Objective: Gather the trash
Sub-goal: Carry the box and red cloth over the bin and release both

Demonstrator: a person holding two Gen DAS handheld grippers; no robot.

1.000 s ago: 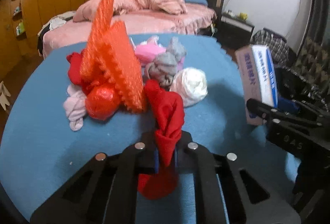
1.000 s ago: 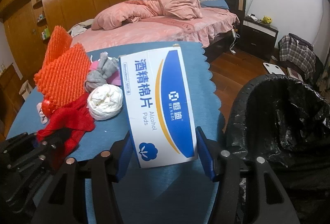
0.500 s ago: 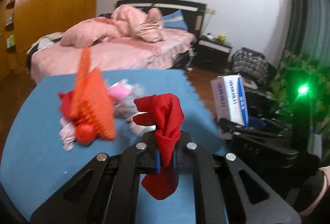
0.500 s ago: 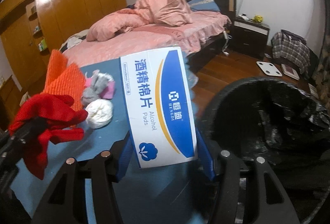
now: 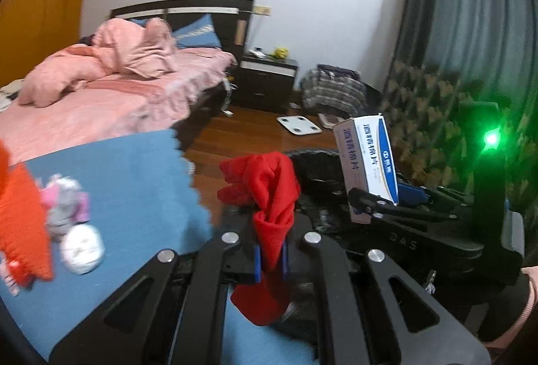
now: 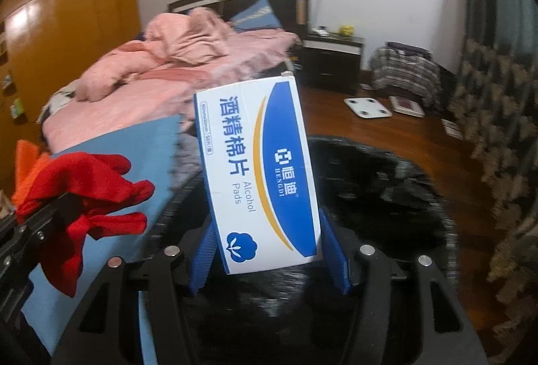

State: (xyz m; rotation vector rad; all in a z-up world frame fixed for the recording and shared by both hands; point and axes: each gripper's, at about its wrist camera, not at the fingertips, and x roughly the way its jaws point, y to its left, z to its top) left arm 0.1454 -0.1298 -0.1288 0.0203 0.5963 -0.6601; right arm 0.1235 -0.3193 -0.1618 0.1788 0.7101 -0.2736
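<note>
My left gripper is shut on a red glove, held in the air past the right edge of the blue table. The glove also shows in the right wrist view. My right gripper is shut on a white and blue alcohol pads box, held upright above the black-lined trash bin. The box also shows in the left wrist view, with the bin behind the glove.
On the table lie an orange mesh net, a white wad and a grey and pink bundle. A pink bed, a nightstand and a white scale on the wooden floor stand behind.
Both grippers have swung right, off the table toward the bin. The red glove has come up off the table. The box now sits over the bin's opening.
</note>
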